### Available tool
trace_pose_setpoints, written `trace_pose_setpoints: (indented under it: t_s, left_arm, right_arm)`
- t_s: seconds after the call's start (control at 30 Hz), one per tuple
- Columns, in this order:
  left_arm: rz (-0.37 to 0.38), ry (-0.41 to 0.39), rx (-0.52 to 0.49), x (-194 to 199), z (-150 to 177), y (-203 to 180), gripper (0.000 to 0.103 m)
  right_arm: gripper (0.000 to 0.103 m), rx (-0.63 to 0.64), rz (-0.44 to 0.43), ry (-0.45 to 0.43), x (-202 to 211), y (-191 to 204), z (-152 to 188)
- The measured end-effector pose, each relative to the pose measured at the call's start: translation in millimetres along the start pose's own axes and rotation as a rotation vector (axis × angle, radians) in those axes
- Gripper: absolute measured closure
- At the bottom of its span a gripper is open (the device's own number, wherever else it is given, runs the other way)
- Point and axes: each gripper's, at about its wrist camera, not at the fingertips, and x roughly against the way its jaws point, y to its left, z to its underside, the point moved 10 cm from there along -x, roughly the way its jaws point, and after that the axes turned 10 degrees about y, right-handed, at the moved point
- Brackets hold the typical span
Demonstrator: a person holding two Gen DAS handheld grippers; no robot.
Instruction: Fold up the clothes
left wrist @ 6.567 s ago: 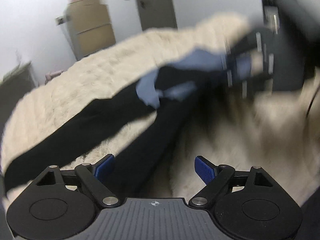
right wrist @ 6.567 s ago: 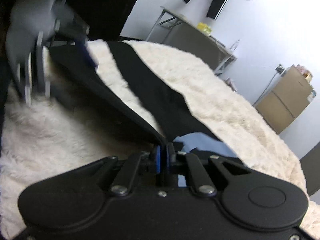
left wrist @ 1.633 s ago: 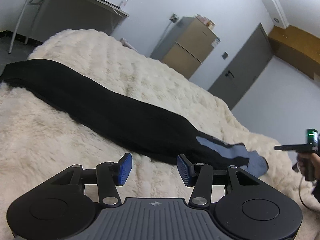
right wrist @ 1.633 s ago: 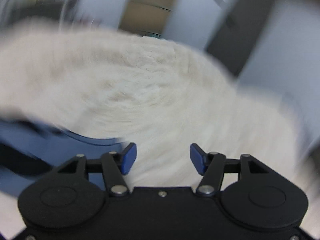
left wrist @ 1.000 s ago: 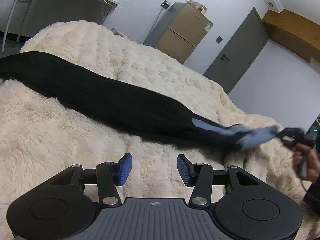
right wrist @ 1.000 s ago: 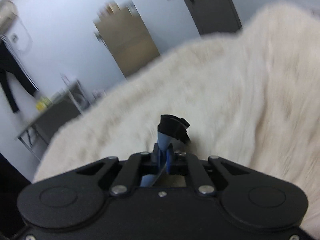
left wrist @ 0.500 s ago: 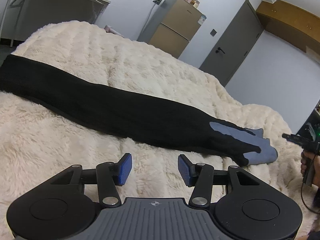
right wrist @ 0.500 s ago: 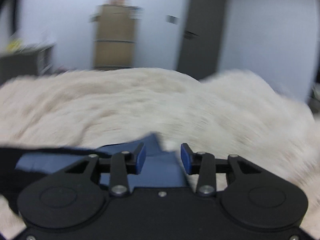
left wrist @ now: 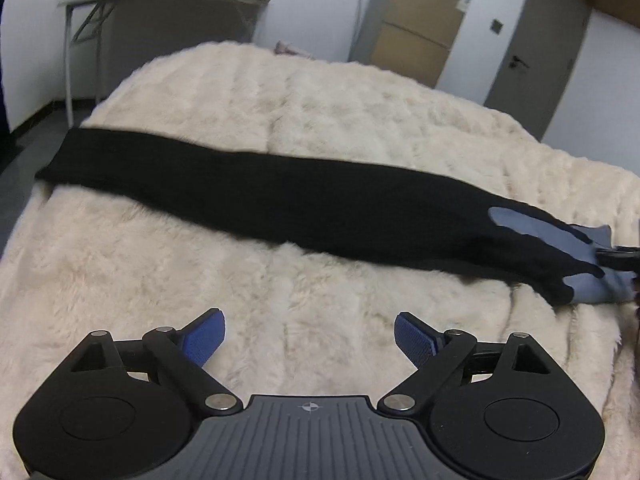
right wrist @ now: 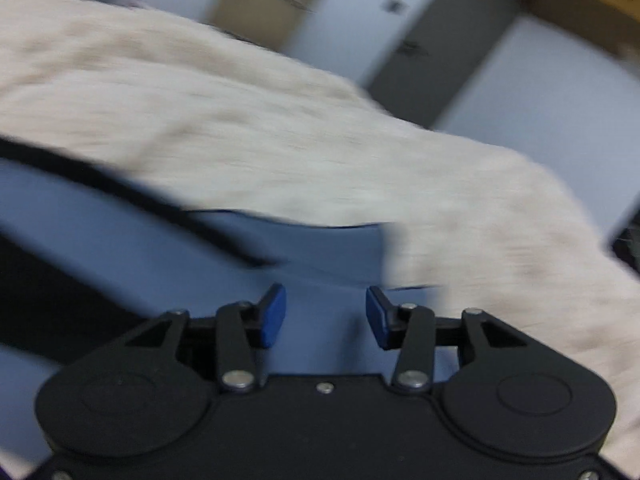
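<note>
A long black garment (left wrist: 288,200), folded into a narrow strip, lies flat across the cream fleece blanket (left wrist: 320,92). Its right end shows a blue lining (left wrist: 536,226). My left gripper (left wrist: 308,336) hovers over bare blanket in front of the strip's middle, jaws opening wide with nothing between them. In the blurred right wrist view my right gripper (right wrist: 325,314) sits just above the blue lining (right wrist: 328,248), jaws opening, the pads apart from the cloth. The black fabric (right wrist: 48,296) runs off to its left. That gripper's tip (left wrist: 620,260) shows at the left wrist view's right edge.
Behind the bed stand a grey table (left wrist: 168,4) at the back left, a tan cabinet (left wrist: 412,24) and a grey door (left wrist: 540,48). Dark floor (left wrist: 24,160) shows past the bed's left edge. The bed's right edge drops off near the blue end.
The right gripper let go of the blue end, which now lies flat, and came down over it. The left gripper's jaws spread much wider and its view swung to the left along the strip.
</note>
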Motion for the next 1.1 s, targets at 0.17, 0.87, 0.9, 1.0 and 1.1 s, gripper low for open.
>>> trace_pose_setpoints:
  t_s: [0.17,0.87,0.9,1.0,1.1]
  left_arm:
    - [0.024,-0.001,0.045,3,2,11,0.014]
    - [0.031,-0.057,0.048,23,3,17,0.013]
    - [0.033,-0.078,0.067,27,0,21,0.013]
    - [0.037,-0.107,0.12,34,-2,31,0.012]
    - [0.052,-0.102,0.154,34,-1,37,0.012]
  right_arm:
    - [0.046,-0.063,-0.116,-0.175,66,0,-14]
    - [0.034,0.089,-0.705,-0.192,223,246,16]
    - [0.034,0.094,-0.7,-0.187,218,258,18]
    - [0.032,0.068,-0.61,-0.244,200,287,31]
    - [0.021,0.025,-0.547,-0.315,195,290,44]
